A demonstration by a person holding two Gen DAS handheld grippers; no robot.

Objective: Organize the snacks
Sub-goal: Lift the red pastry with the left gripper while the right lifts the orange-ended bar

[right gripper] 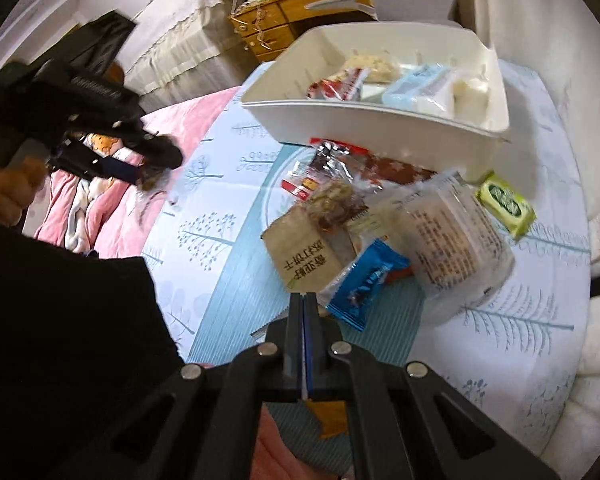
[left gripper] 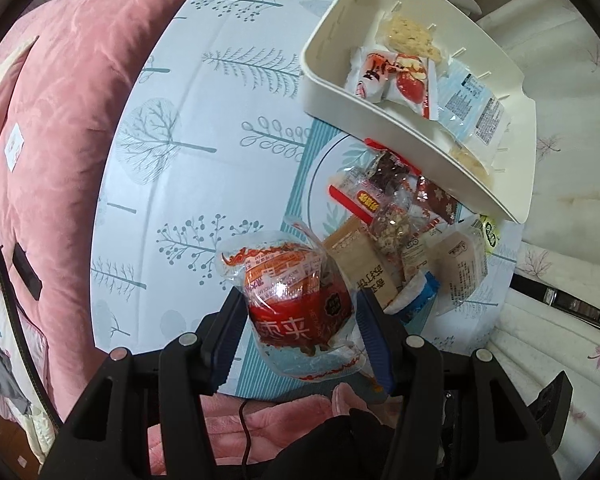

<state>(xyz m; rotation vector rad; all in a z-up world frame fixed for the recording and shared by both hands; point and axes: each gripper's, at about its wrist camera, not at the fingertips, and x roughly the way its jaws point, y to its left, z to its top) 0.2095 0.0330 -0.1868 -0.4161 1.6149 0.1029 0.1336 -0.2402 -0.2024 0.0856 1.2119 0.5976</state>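
Blanket [left gripper: 60, 128]: pink, lying off the left edge of the tree-print tablecloth [left gripper: 188, 128].
Left gripper [left gripper: 300, 320]: jaws standing partly open, closing on the sides of the red date snack [left gripper: 296, 300]; pack sitting between both pads, raised above the near table edge.
Snack pile [left gripper: 396, 232]: loose packets lying mid-table, just right of the held pack, overlapping each other.
Bin [left gripper: 328, 80]: cream bin sitting at the far right, touching the pile's far side, already holding several packets.
Right gripper [right gripper: 304, 304]: jaws pressed fully together, gripping nothing visible; hovering just short of the blue wafer pack [right gripper: 364, 284].
Green pack [right gripper: 504, 200]: lying alone beside the bin's right corner.
Risk: slick bulging wrapper looking likely to be squeezing out of the pads during the carry to the bin.
Risk: low swing could be dragging pile packets off the table.
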